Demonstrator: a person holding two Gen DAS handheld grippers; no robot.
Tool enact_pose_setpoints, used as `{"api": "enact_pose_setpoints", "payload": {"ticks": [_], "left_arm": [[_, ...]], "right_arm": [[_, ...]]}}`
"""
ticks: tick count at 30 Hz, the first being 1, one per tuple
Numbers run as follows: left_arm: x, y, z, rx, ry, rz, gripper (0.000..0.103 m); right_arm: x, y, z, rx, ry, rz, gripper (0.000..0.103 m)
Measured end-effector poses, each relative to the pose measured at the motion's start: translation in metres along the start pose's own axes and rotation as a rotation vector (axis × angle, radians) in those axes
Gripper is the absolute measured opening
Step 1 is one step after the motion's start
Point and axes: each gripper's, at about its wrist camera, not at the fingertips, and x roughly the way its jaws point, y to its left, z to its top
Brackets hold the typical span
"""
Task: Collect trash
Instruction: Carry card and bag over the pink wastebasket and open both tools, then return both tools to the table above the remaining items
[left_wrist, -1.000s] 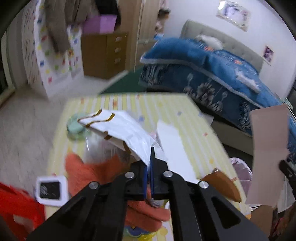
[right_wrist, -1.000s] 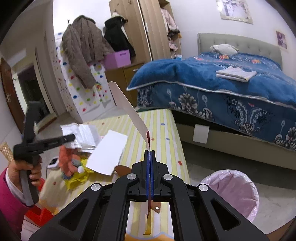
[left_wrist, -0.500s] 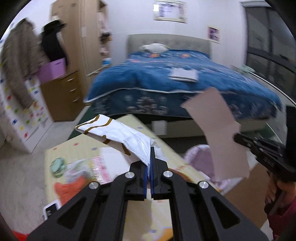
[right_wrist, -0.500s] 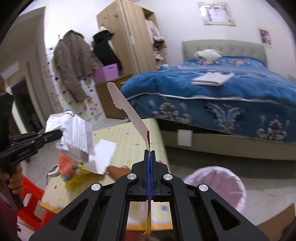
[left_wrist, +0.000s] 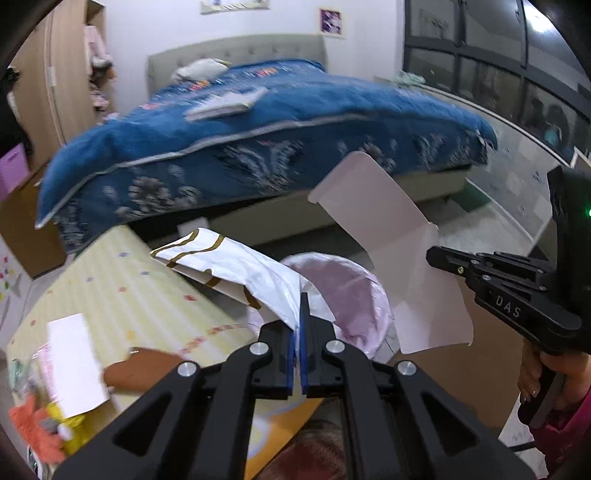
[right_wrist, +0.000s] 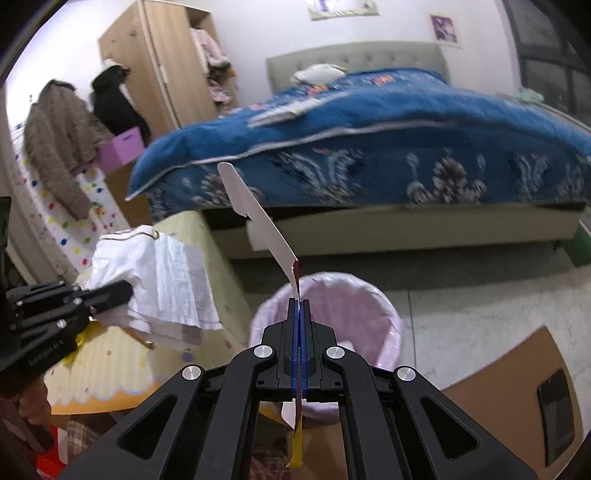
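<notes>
My left gripper (left_wrist: 300, 299) is shut on a white paper bag with brown stripes (left_wrist: 229, 264) and holds it over the near rim of the bin (left_wrist: 354, 291), which has a pink liner. My right gripper (right_wrist: 300, 302) is shut on a flat piece of white cardboard (right_wrist: 255, 214), seen edge-on, just above the same bin (right_wrist: 365, 306). In the left wrist view the cardboard (left_wrist: 399, 251) hangs from the right gripper (left_wrist: 432, 254) over the bin's right side. In the right wrist view the paper bag (right_wrist: 166, 280) hangs from the left gripper (right_wrist: 125, 291) at the left.
A low table with a yellow striped cloth (left_wrist: 122, 295) stands left of the bin and carries a white sheet (left_wrist: 74, 362), a brown piece (left_wrist: 140, 373) and orange and yellow bits (left_wrist: 40, 428). A bed with a blue quilt (right_wrist: 369, 140) stands behind. A brown cardboard box (right_wrist: 517, 387) lies at the right.
Both grippers have swung from above the table to the right, over the bin, each still shut on its piece. The paper bag and the cardboard now hang at the bin's rim.
</notes>
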Motion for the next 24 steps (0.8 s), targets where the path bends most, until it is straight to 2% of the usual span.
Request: {"api": "enact_pose_setpoints", "payload": {"ticks": [11, 12, 14, 15, 16, 19, 24], "left_arm": [[0.086, -0.016, 0.026, 0.057, 0.122, -0.017, 0.0], [0.094, -0.016, 0.029, 0.061, 0.138, -0.02, 0.002], [0.107, -0.015, 0.032, 0.067, 0.171, -0.025, 0.021], [0.114, -0.014, 0.032, 0.068, 0.192, -0.027, 0.046], [0.117, -0.013, 0.031, 0.062, 0.201, -0.024, 0.063], [0.114, -0.007, 0.027, 0.041, 0.203, -0.029, 0.066], [0.08, 0.008, 0.012, -0.003, 0.154, 0.012, 0.069]], "right_arm": [[0.066, -0.029, 0.018, 0.064, 0.069, -0.02, 0.0], [0.073, -0.03, 0.02, 0.067, 0.076, -0.018, 0.003], [0.089, -0.035, 0.024, 0.076, 0.104, -0.011, 0.005], [0.096, -0.036, 0.024, 0.082, 0.124, -0.011, 0.01], [0.103, -0.039, 0.025, 0.097, 0.15, 0.005, 0.018], [0.096, -0.041, 0.025, 0.119, 0.136, 0.011, 0.026], [0.069, -0.04, 0.021, 0.126, 0.115, 0.012, 0.027]]}}
